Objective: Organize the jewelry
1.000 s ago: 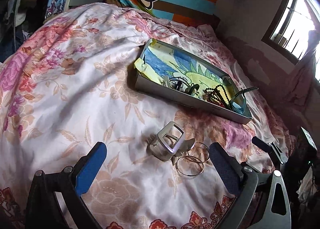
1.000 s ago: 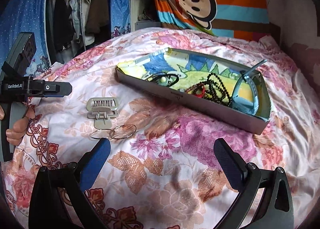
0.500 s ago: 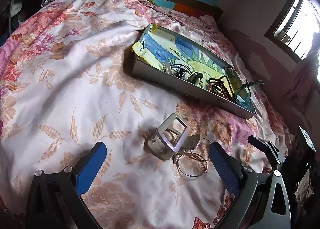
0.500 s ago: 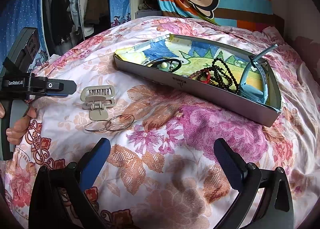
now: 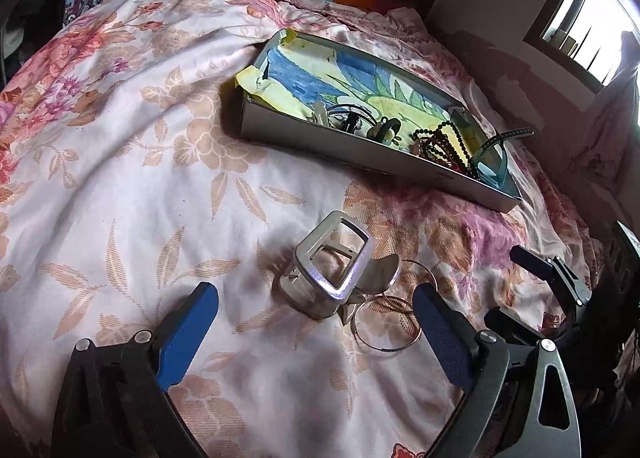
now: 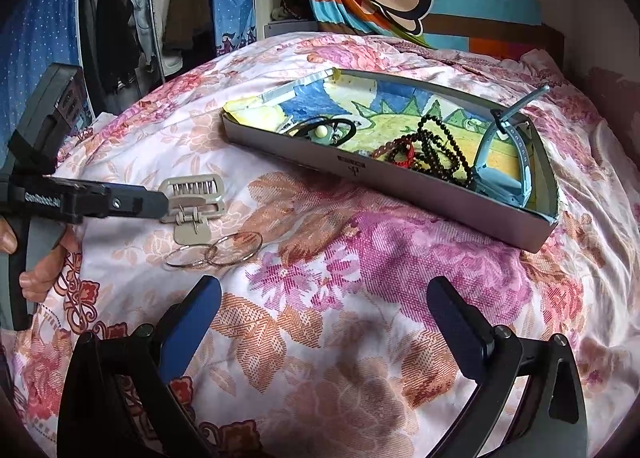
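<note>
A silver hair clip is seen at the lower centre of the left wrist view, lying on the flowered bedspread, with two thin hoops touching its right edge. In the right wrist view the clip is shown at the left, the hoops just below it. The left hand-held gripper is held with its blue pads wide apart, one on either side of the clip and hoops, nothing gripped. Its dark body is seen at the left of the right wrist view, the tip just beside the clip. The right hand-held gripper is likewise spread wide and holds nothing, over bare bedspread in the lower centre. A grey tray is placed in the upper right of both views, well apart from the clip. Dark beads, a light blue band and a black hair tie are held in it.
</note>
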A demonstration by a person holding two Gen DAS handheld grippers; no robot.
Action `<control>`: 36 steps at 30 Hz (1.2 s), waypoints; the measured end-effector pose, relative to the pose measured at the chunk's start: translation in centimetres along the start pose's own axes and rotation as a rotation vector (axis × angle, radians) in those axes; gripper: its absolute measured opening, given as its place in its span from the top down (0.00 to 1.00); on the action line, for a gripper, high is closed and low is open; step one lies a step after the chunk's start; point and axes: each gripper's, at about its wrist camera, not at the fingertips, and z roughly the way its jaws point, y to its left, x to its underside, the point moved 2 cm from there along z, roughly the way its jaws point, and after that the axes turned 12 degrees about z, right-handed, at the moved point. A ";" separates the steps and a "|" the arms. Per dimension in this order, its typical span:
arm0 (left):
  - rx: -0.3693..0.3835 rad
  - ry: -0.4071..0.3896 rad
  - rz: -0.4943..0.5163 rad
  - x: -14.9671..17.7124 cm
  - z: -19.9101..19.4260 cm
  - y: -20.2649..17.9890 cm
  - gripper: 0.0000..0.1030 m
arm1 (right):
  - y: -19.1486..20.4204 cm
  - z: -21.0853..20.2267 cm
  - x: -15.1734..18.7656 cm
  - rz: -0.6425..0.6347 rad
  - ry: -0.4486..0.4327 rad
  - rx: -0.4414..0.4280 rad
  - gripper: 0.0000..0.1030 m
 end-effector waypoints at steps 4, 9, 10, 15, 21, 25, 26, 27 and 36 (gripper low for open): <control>0.006 -0.004 0.030 -0.2 0.1 -0.6 0.15 | 0.5 0.0 -0.9 -0.025 -0.011 -0.001 0.15; 0.019 -0.032 0.071 -0.6 0.0 -1.4 0.18 | 1.3 1.7 -2.0 -0.042 0.054 -0.035 0.38; 0.023 -0.032 0.075 -0.7 0.1 -1.5 0.20 | 1.4 2.0 -2.0 -0.048 0.064 -0.038 0.45; 0.035 0.011 0.056 -0.9 1.3 -1.2 0.37 | 2.1 3.0 -2.0 -0.082 0.108 -0.062 0.54; 0.052 0.011 -0.010 -0.9 1.7 0.0 0.47 | 4.0 4.8 -2.2 -0.179 0.178 -0.068 0.58; 0.059 0.009 -0.039 -0.9 1.8 0.5 0.52 | 5.3 6.9 -2.2 -0.241 0.265 -0.033 0.65; 0.062 0.008 -0.043 -0.9 1.8 0.5 0.52 | 5.5 7.4 -2.2 -0.249 0.290 -0.023 0.67; 0.063 0.006 -0.045 -0.9 1.8 0.5 0.54 | 5.8 7.9 -2.2 -0.256 0.316 -0.018 0.70; 0.065 -0.003 -0.043 -0.9 1.6 0.4 0.54 | 5.7 7.1 -0.7 -0.112 0.312 -0.077 0.94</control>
